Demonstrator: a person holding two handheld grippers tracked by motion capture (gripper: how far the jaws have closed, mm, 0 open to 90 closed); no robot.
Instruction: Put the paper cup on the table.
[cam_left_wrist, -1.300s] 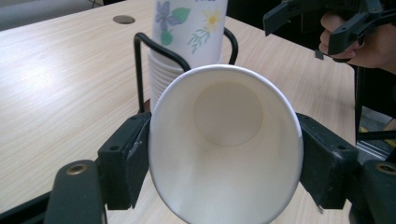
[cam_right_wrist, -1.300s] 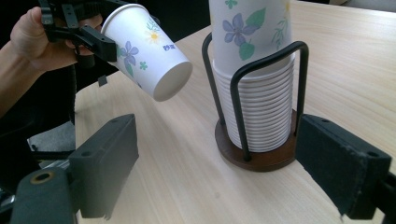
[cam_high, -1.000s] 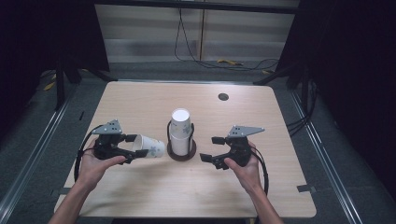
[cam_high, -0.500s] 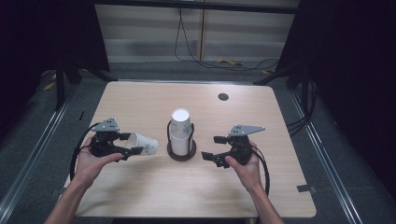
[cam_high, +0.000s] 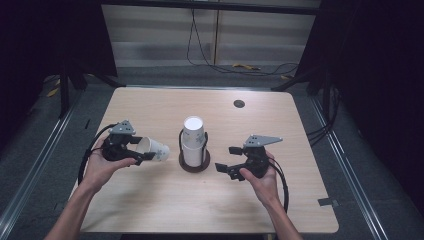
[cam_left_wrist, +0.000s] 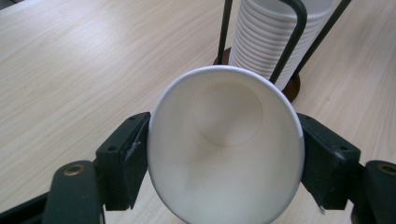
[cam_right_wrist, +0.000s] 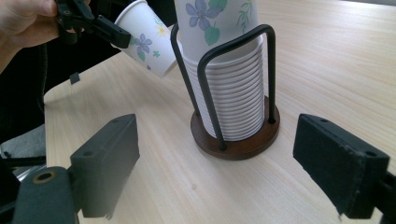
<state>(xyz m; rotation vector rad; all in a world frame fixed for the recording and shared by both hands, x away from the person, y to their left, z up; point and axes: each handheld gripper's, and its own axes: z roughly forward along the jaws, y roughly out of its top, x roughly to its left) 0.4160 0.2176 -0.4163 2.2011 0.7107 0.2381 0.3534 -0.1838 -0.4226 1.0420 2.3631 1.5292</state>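
The left gripper (cam_high: 131, 149) pinches a paper cup (cam_high: 152, 149) by its rim, both pads pressed against the wall; the cup lies on its side above the table, its base pointing right toward the cup holder (cam_high: 194, 160). In the left gripper view the cup's open mouth (cam_left_wrist: 226, 144) faces the camera, with the stack of cups (cam_left_wrist: 275, 37) just beyond it, close but apart. The right gripper (cam_high: 229, 160) sits near the holder's right side, jaws spread wide with nothing between them. The holder's black wire loops (cam_right_wrist: 236, 79) rise around the stack. Bare table (cam_high: 150, 205) lies near both hands; a dark round grommet (cam_high: 239, 103) sits far right, near the far edge.
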